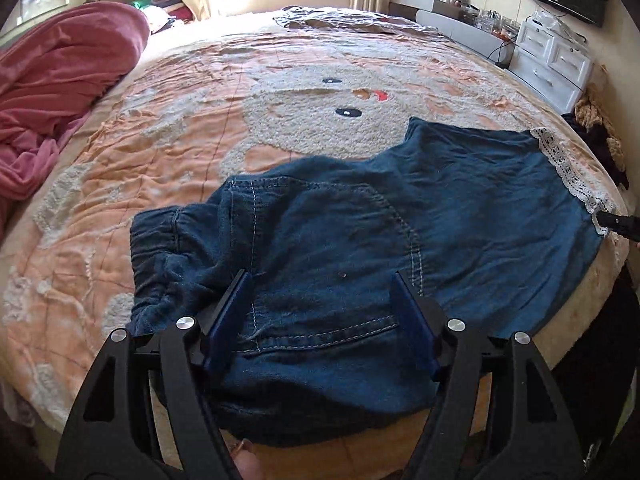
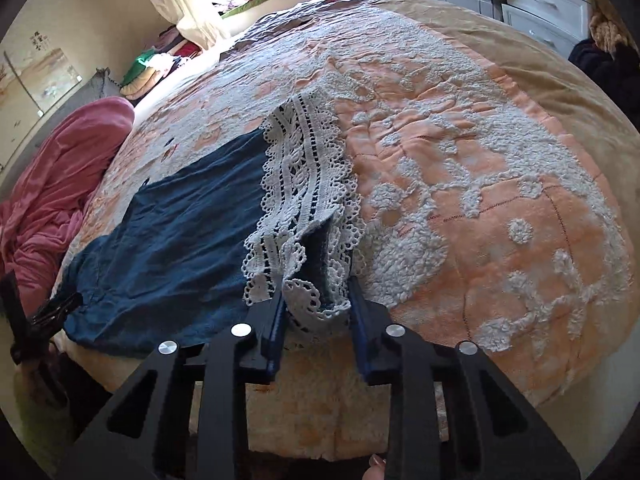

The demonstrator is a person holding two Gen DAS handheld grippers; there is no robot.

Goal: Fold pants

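Blue denim pants [image 1: 360, 240] lie across the near edge of the bed, waistband at the left, legs to the right, ending in a white lace hem [image 1: 568, 168]. My left gripper [image 1: 322, 280] is open, its jaws spread over the pocket area near the waist. In the right wrist view the pants [image 2: 180, 240] stretch to the left and the lace hem [image 2: 304, 200] lies straight ahead. My right gripper [image 2: 316, 300] is open with a fold of the lace hem between its jaws. The right gripper's tip [image 1: 616, 222] shows at the hem in the left wrist view.
An orange and white fleece blanket [image 1: 280, 100] with a bear face covers the bed. A pink quilt [image 1: 60, 80] is bunched at the left. White drawers [image 1: 552, 60] and dark clothes stand at the right. The bed's front edge [image 2: 320, 400] is just below the grippers.
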